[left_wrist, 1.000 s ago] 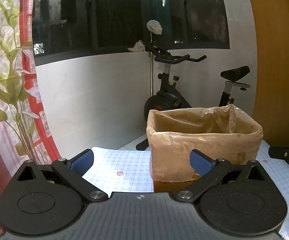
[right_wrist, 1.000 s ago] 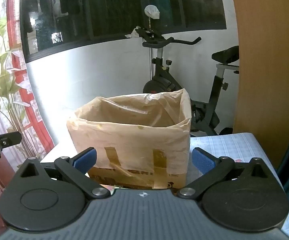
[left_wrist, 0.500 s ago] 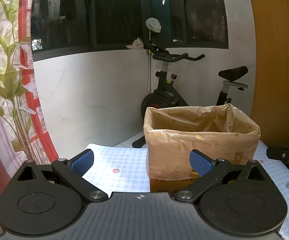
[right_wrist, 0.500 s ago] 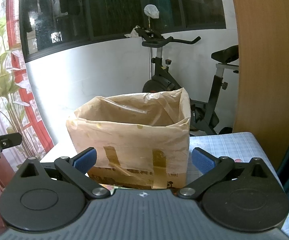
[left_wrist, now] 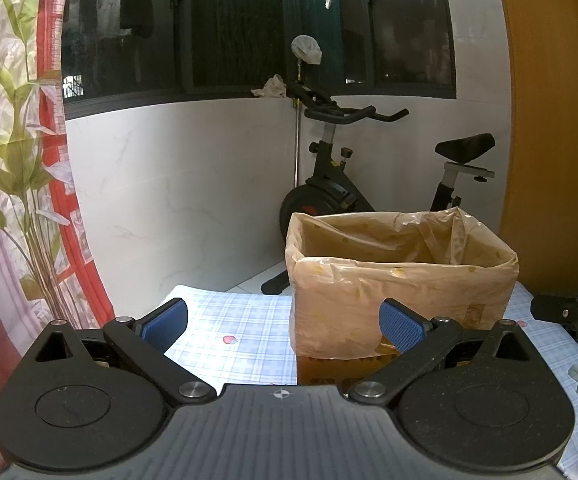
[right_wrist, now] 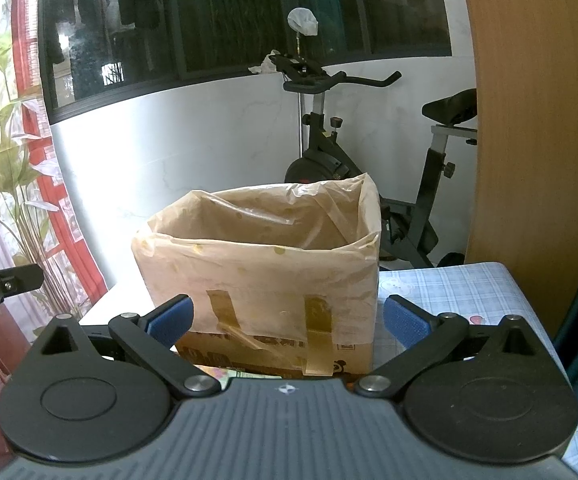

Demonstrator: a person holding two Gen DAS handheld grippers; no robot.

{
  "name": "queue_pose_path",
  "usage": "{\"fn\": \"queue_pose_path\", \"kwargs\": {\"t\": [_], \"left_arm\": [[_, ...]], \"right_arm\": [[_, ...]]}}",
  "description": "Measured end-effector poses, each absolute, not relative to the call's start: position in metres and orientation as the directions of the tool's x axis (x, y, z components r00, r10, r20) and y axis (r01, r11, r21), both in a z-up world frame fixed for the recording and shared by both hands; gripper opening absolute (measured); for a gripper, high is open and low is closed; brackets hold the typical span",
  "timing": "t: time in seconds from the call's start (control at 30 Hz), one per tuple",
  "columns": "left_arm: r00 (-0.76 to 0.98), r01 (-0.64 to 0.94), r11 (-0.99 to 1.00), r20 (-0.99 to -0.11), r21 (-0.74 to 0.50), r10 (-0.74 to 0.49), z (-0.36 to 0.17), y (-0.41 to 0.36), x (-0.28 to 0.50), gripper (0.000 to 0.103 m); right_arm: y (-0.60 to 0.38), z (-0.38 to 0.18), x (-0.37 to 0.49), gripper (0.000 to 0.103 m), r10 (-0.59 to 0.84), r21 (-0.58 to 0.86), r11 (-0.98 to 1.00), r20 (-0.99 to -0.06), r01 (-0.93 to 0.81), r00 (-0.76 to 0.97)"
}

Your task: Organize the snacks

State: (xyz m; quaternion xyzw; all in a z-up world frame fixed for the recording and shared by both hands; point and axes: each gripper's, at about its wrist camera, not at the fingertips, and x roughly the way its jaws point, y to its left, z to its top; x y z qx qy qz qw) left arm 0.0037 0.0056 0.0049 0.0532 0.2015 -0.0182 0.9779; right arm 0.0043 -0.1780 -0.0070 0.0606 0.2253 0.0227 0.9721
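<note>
Both tools empty: the left gripper (left_wrist: 284, 317) and right gripper (right_wrist: 288, 317) hold their blue-padded fingers spread wide above a checked tablecloth (left_wrist: 233, 320). Just ahead stands a cardboard box (right_wrist: 265, 280) lined with a plastic bag; beyond it, an exercise bike (left_wrist: 353, 184).

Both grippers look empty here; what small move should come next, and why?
Probably lower the right hand-held gripper toward the packet edge showing in front of the lined box: both it and the left hand-held gripper are open and hold nothing.
</note>
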Motion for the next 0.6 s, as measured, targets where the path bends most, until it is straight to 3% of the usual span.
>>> {"fn": "queue_pose_path", "kwargs": {"t": [0.6], "left_arm": [[0.918,0.061,0.994,-0.396,0.088,-0.021,0.0046,0.0060,0.0032,0.103]], "right_arm": [[-0.1779,-0.0070,0.0035,0.103,0.070,0.127,0.992,-0.435,-0.015,0.898]]}}
